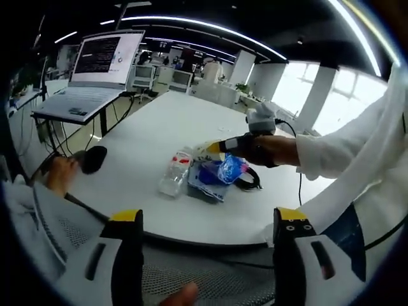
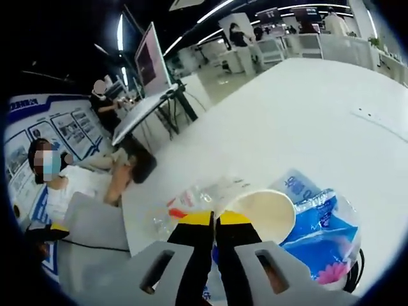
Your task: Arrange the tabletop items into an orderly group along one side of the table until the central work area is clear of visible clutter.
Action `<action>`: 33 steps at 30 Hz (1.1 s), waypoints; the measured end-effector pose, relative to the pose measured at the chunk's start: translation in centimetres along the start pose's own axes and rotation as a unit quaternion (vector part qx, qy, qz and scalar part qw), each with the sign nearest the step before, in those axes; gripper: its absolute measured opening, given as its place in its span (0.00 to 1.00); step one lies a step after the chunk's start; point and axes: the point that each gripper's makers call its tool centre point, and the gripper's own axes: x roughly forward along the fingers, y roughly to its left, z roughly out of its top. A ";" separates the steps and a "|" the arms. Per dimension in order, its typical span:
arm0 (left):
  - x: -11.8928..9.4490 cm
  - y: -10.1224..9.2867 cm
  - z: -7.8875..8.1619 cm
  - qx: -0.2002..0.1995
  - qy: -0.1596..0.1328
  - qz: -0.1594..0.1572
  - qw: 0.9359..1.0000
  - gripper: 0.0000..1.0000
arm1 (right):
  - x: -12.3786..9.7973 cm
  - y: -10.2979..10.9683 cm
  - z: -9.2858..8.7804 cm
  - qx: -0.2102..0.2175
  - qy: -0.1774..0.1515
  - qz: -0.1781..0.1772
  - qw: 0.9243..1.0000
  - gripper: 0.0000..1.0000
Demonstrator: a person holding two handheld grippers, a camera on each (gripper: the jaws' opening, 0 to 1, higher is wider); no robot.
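White table (image 1: 159,127), large and rounded at its near edge, holding 1 small cluster of items near that edge.

Item 1: clear plastic bottle (image 1: 175,173), lying on its side at the left of the cluster in the left gripper view; in the right gripper view it sits just beyond the jaws, crumpled and see-through, with a red mark on it.

Item 2: blue plastic bag (image 1: 220,172), touching the bottle's right side; printed white lettering shows on it in the right gripper view (image 2: 319,223).

Item 3: paper cup (image 2: 264,210), cream inside, tipped with its mouth towards the camera, resting against the blue bag.

Item 4: black cable (image 1: 250,182), looped just behind the bag.

Left gripper (image 1: 207,245): 2 yellow-tipped jaws spread well apart, nothing between them, held short of the table's near edge.

Right gripper (image 2: 213,220): yellow-tipped jaws pressed together at the cup's near rim (whether the rim is pinched between them cannot be told). In the left gripper view it reaches in from the right over the cluster, carried by a hand (image 1: 271,150) in a white sleeve.

Surroundings: open laptop (image 1: 95,70) on a stand beyond the table's left side; 1 seated person (image 2: 54,175) in white near the table's corner.
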 end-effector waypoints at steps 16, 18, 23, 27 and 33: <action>0.3 -0.5 0.2 -0.006 -0.016 -0.008 1.000 0.86 | -3.6 0.3 1.5 -0.051 0.005 0.033 0.998 0.00; 0.6 -0.7 0.1 -0.005 -0.015 -0.012 1.000 0.86 | -4.2 -0.1 1.6 -0.059 0.005 0.033 0.998 0.00; 1.2 -1.2 -0.1 -0.001 -0.008 -0.021 1.000 0.86 | -5.8 -1.3 1.9 -0.077 0.012 0.033 0.996 0.00; 1.7 -1.6 -0.3 0.001 -0.004 -0.028 1.000 0.86 | -7.0 -2.4 2.3 -0.093 0.017 0.031 0.995 0.00; 2.7 -2.4 -0.2 0.003 -0.008 -0.037 0.999 0.86 | -8.6 -3.8 3.1 -0.119 0.028 0.029 0.992 0.00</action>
